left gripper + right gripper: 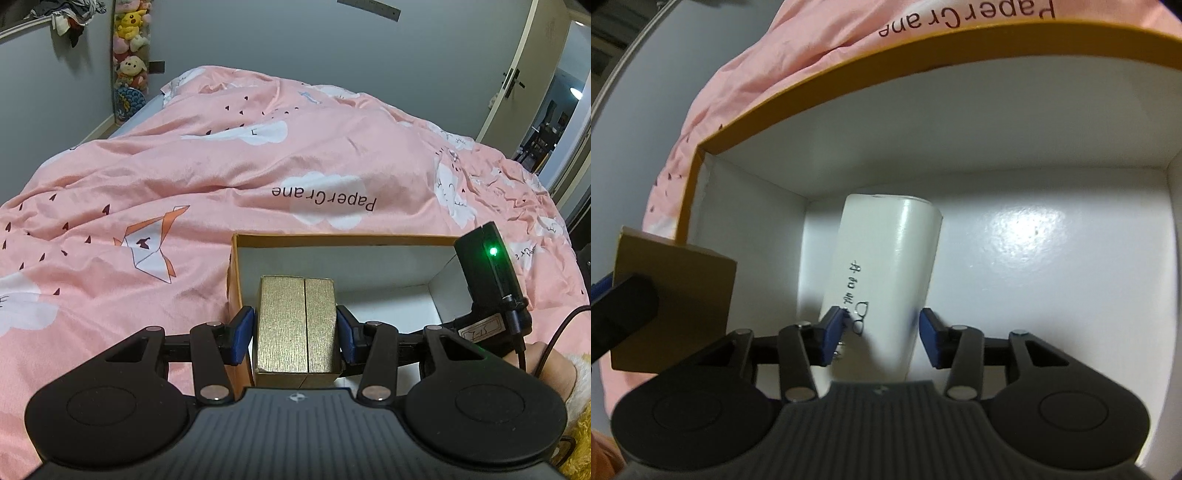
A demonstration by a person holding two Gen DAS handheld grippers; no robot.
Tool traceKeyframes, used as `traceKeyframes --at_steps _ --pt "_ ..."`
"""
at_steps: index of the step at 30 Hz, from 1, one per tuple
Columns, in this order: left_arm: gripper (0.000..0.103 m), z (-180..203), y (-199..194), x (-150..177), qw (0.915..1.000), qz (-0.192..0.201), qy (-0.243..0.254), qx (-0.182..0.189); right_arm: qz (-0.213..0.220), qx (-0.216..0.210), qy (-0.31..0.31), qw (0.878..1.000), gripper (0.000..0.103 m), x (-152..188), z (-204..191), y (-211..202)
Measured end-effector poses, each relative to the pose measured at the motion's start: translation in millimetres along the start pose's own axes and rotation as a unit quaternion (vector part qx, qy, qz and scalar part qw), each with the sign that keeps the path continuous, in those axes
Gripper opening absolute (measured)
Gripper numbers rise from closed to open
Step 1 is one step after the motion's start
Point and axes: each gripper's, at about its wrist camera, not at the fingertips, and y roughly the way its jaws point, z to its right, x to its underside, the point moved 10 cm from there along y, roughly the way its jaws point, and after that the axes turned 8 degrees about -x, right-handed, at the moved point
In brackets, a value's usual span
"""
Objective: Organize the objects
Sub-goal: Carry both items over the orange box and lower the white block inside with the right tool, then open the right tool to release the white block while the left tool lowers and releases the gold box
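An open orange box [343, 240] with a white inside lies on the bed. My left gripper [295, 334] is shut on a small gold box [295, 325], its blue pads pressed on both sides, over the orange box's left near corner. In the right wrist view the gold box [676, 295] shows at the left beside the orange rim [849, 70]. A white oblong case [886, 266] with small black print lies on the box floor near the left wall. My right gripper [882, 332] stands open astride its near end, with a gap showing at the right pad.
A rumpled pink duvet [221, 166] with cloud prints covers the bed around the box. Plush toys [129, 55] hang at the far left wall. A door [517, 74] stands open at the right. A hand in a fuzzy sleeve [554, 369] is at the right edge.
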Motion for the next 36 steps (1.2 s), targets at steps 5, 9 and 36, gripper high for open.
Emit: traceKeyframes --at_steps 5,9,36 --pt "0.053 1 -1 4 1.0000 -0.003 0.003 0.002 0.004 -0.011 -0.017 1.000 0.043 2 -4 1" --pt "0.053 -1 -4 4 1.0000 0.000 -0.001 0.000 0.012 -0.039 0.000 0.999 0.032 0 -8 4" --pt "0.053 45 4 45 0.9833 -0.066 0.162 0.050 0.066 -0.085 0.088 0.990 0.035 23 6 -71"
